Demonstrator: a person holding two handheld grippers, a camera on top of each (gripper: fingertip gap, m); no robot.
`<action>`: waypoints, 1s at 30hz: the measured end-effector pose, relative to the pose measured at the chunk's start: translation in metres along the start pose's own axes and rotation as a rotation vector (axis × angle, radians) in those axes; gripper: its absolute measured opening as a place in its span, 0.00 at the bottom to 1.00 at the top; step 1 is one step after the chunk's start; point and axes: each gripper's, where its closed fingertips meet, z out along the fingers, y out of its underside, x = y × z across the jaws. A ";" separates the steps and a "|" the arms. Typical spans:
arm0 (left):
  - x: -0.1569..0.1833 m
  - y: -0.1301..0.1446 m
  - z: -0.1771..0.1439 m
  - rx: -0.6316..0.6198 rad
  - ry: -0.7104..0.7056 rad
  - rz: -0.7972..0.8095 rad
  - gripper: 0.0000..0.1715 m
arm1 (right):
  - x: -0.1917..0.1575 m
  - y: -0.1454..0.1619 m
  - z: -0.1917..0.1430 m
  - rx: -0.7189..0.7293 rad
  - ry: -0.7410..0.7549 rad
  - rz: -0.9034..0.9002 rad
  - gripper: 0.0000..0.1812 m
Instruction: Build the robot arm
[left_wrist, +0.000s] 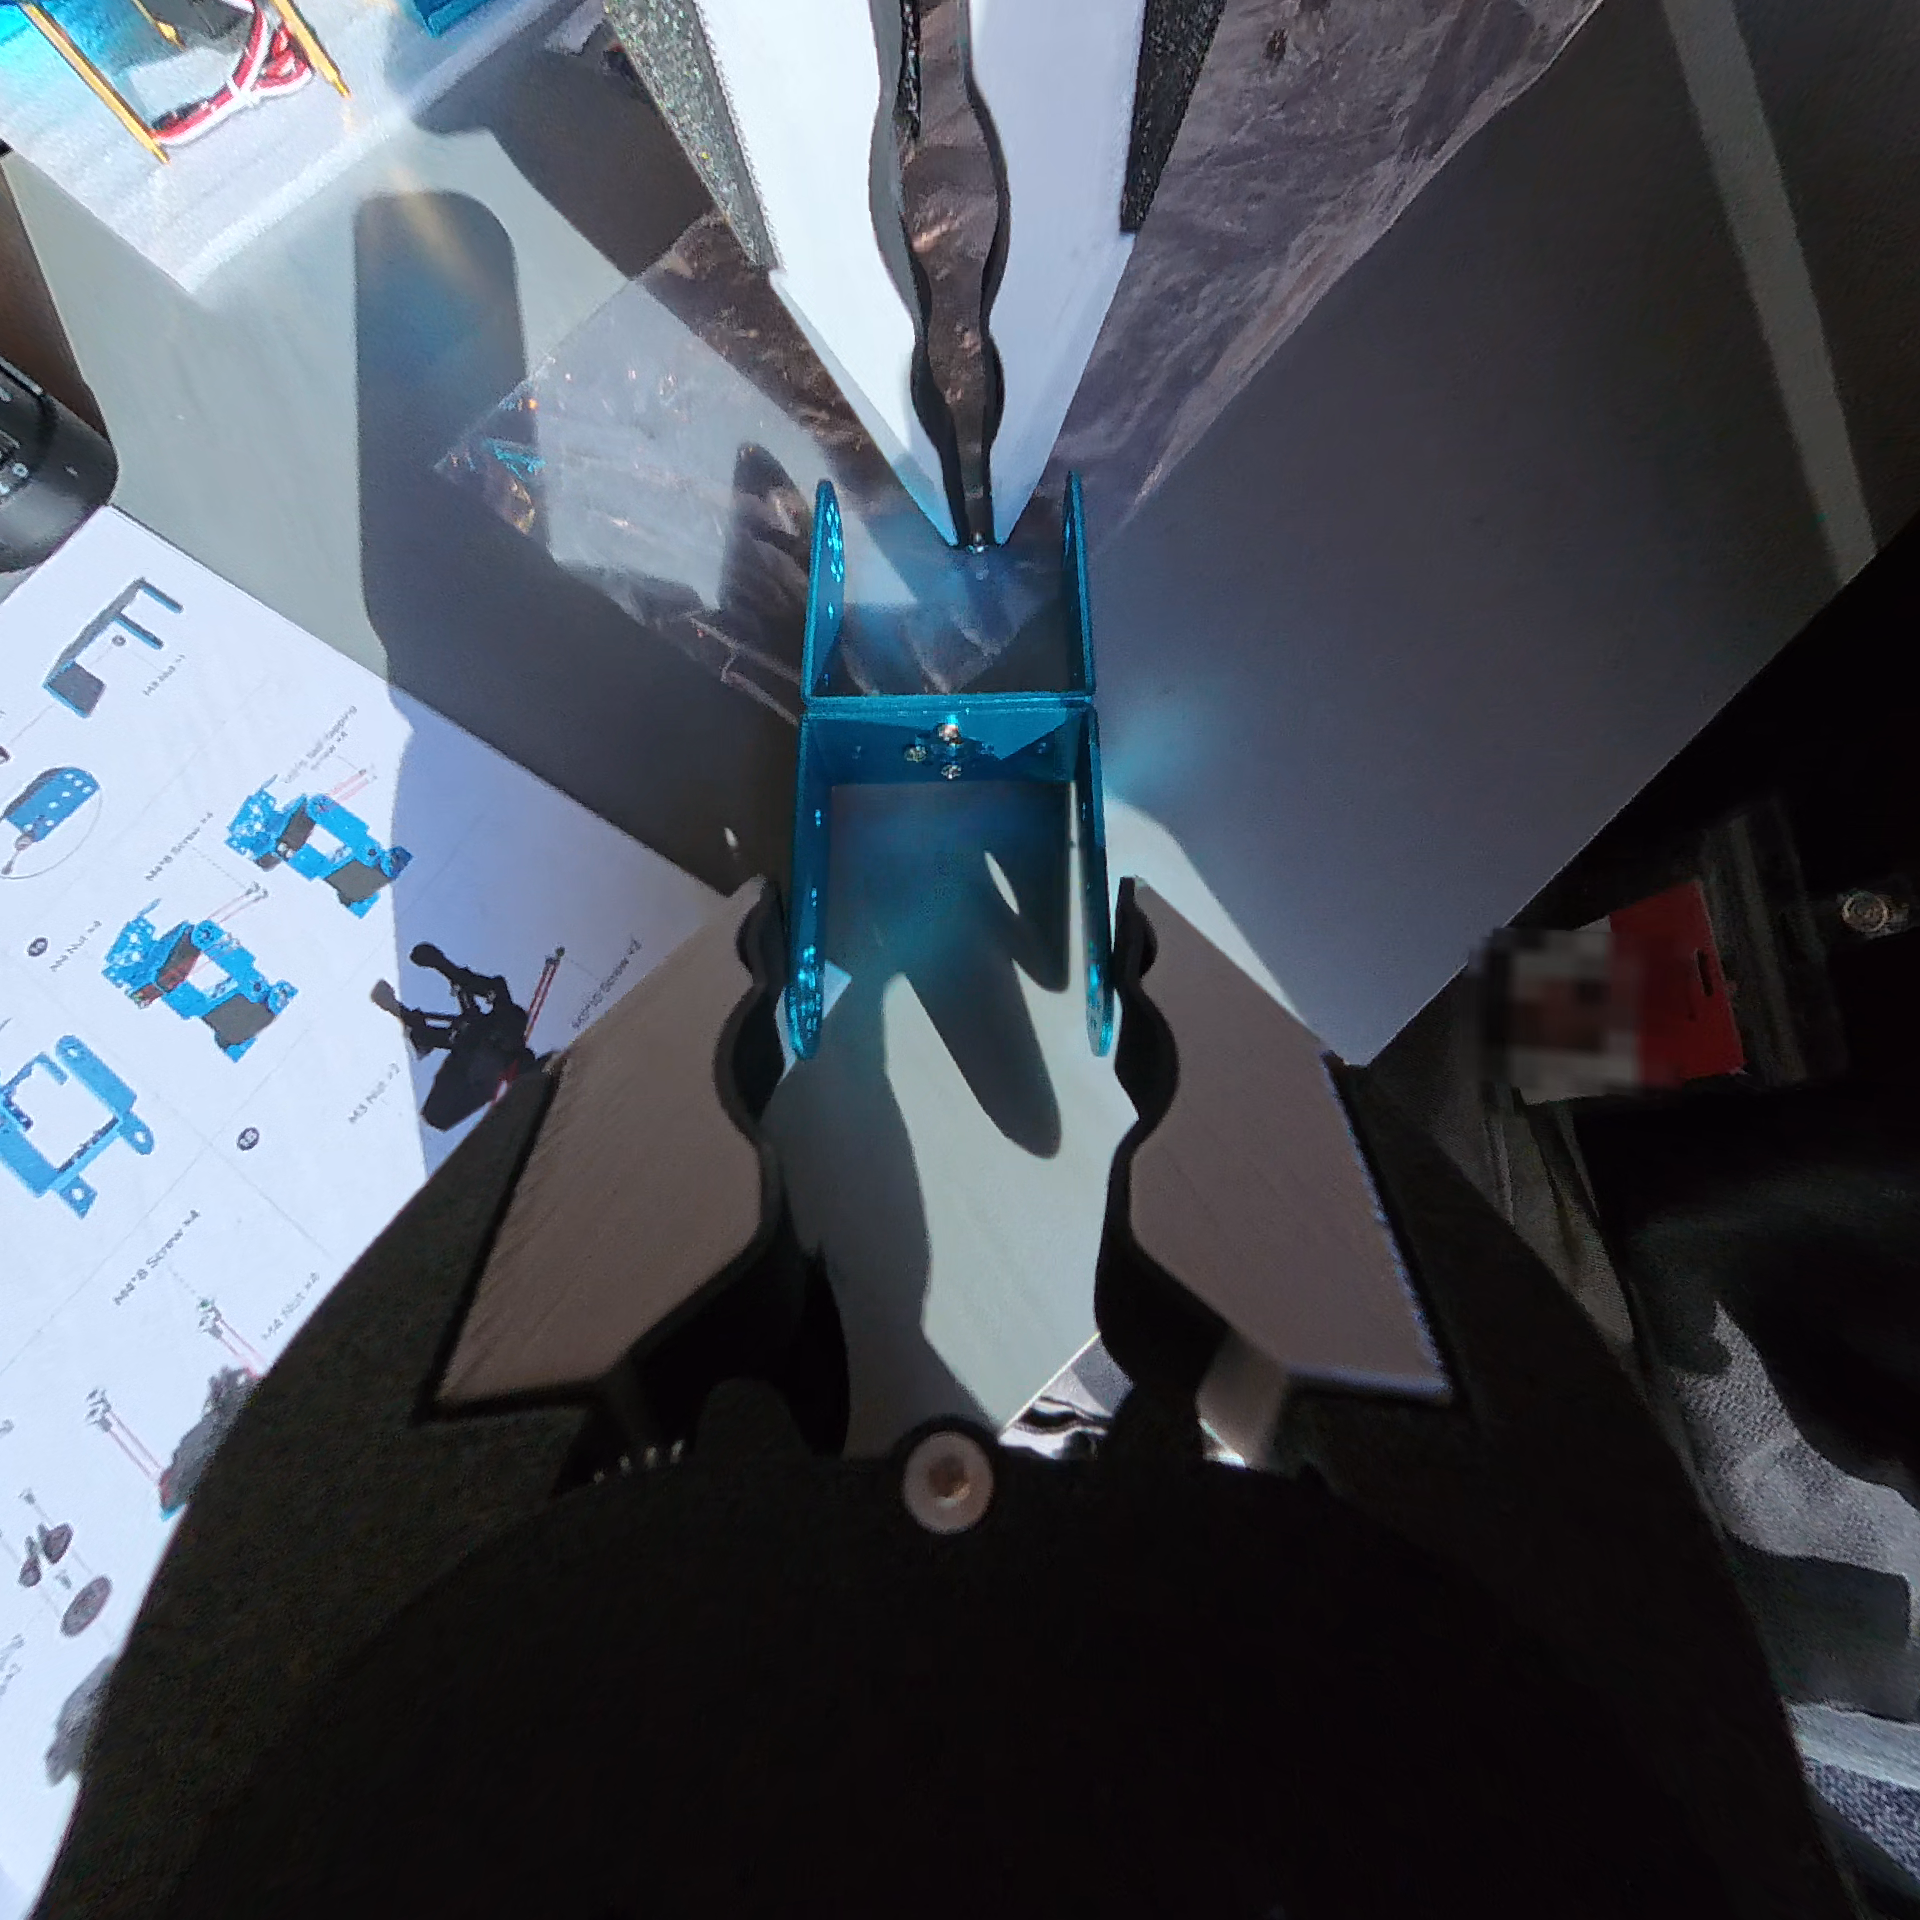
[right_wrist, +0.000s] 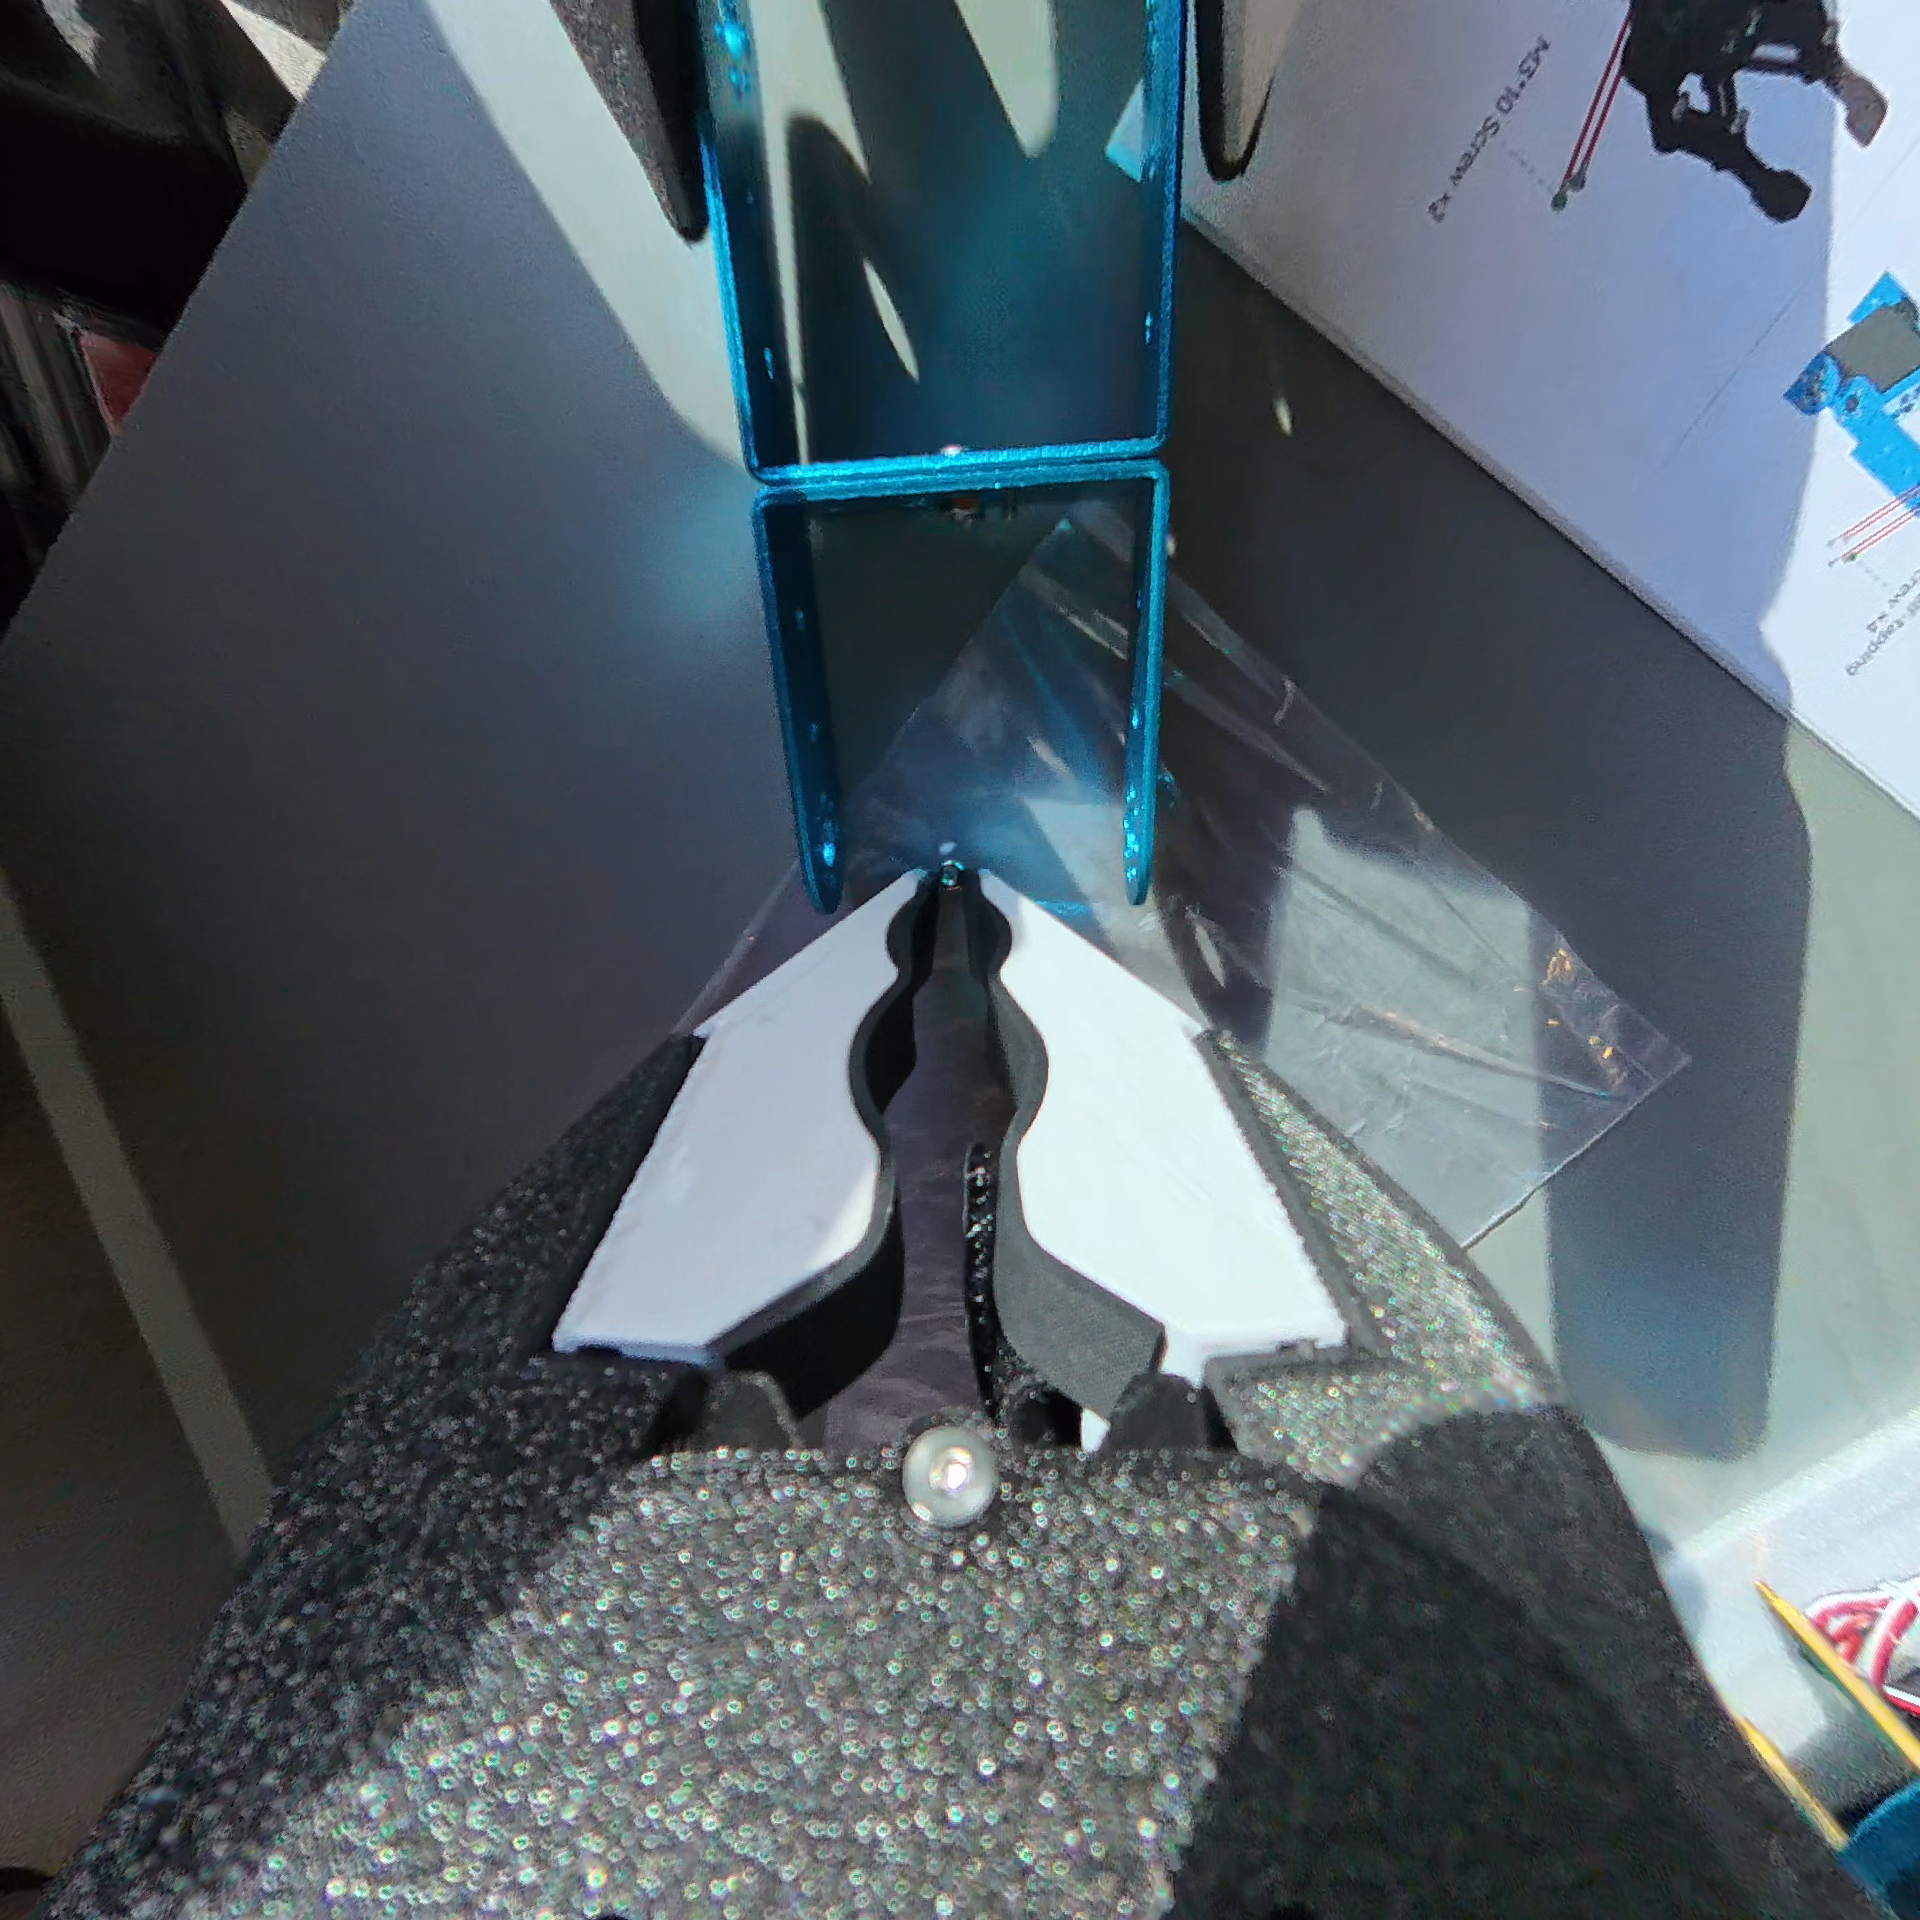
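Observation:
Two blue metal U-brackets (left_wrist: 948, 727) are joined back to back with small screws. My left gripper (left_wrist: 948, 925) is shut on the near bracket, with its black fingers (left_wrist: 758, 966) pressing the two side arms from outside, and holds it just above the table. My right gripper (right_wrist: 948, 883) is shut on a tiny silver screw (right_wrist: 950, 876) pinched at its white fingertips (right_wrist: 831, 935). It sits at the open mouth of the far bracket (right_wrist: 956, 665), between the two arms. In the left wrist view the right gripper (left_wrist: 971, 530) comes in from the top.
A clear plastic bag (left_wrist: 623, 488) lies flat on the grey table under the right gripper, and also shows in the right wrist view (right_wrist: 1403, 987). A printed instruction sheet (left_wrist: 187, 935) lies to the left. A part with red and white wires (left_wrist: 208, 83) sits at the far left. The table edge (left_wrist: 1558, 883) runs along the right. My hands' fingertips stand some 10 cm from each other.

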 end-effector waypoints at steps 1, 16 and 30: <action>0.001 -0.002 0.001 0.005 0.012 -0.001 0.36 | -0.001 0.001 -0.002 0.024 -0.002 0.007 0.02; -0.004 -0.046 0.069 -0.084 0.148 0.083 0.37 | 0.010 0.023 -0.038 0.547 0.031 0.067 0.02; 0.017 -0.065 0.082 -0.022 -0.028 -0.155 0.30 | 0.011 0.042 -0.028 0.616 0.046 0.097 0.03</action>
